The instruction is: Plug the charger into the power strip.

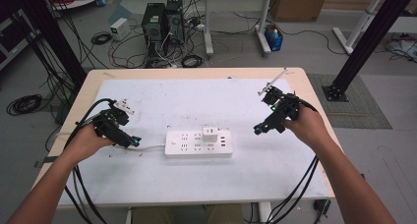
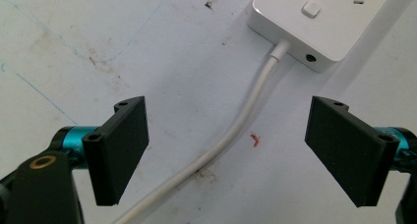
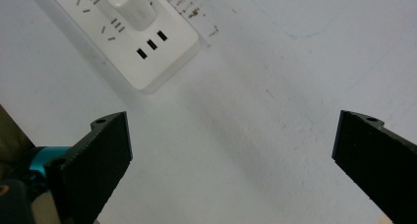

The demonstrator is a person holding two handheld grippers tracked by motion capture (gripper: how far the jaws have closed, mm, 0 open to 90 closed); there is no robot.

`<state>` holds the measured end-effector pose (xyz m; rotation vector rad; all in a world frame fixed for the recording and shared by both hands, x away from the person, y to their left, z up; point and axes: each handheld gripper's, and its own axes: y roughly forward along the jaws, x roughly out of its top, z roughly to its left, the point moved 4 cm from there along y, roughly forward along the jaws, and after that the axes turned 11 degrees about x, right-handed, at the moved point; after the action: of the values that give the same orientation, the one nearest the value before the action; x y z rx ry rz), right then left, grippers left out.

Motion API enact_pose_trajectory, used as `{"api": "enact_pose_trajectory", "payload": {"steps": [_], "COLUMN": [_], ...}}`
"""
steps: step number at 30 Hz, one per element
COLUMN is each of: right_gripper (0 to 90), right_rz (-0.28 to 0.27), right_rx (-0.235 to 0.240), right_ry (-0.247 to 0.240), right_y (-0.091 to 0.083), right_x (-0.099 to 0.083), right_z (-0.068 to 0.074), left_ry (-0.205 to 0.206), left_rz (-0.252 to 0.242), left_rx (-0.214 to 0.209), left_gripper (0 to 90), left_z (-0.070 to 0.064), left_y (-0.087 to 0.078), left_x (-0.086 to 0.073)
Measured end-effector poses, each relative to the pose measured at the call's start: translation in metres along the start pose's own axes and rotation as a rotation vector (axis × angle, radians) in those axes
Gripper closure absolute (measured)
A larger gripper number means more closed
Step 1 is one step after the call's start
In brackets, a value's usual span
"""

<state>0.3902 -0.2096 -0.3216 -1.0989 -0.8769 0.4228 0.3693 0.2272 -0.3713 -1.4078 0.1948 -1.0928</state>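
Near the middle of the white tabletop [image 1: 147, 180] lies a white power strip [image 1: 197, 143], flat, with a small white plug adapter [image 1: 211, 133] seated upright in one of its sockets and a white cable [image 1: 150, 147] running out of its left end; the left gripper [image 1: 129, 140] hovers just beside that end, its fingers [image 2: 118, 150] spread wide with the cable passing between them untouched, holding nothing; the right gripper [image 1: 260, 128] hangs off the strip's right end, a little apart, fingers [image 3: 101, 157] likewise wide open and empty; I judge the strip a rigid, fairly light plastic bar, smooth enough to slide on the tabletop if pushed, so it wants pinning across its narrow width or at an end; the adapter looks hard and small, best pinched on its two flat sides and pulled straight up; the cable is limp and would give no firm hold
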Motion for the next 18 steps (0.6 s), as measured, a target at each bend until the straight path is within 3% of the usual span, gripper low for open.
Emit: {"api": "enact_pose_trajectory", "payload": {"steps": [9,18], "right_gripper": [0.9,0.9], "right_rz": [-0.024,-0.041], "right_rx": [-0.025,-0.031], "right_ry": [0.034,0.039], "right_y": [-0.004,-0.006], "right_x": [-0.026,-0.032], "right_z": [-0.006,-0.004], "left_ry": [-0.020,-0.034], "left_rz": [0.001,-0.007], "left_rx": [0.025,0.027], "left_gripper": [16.8,16.8], "left_z": [-0.003,-0.002], "left_y": [-0.002,-0.004], "left_x": [0.000,-0.001]}}
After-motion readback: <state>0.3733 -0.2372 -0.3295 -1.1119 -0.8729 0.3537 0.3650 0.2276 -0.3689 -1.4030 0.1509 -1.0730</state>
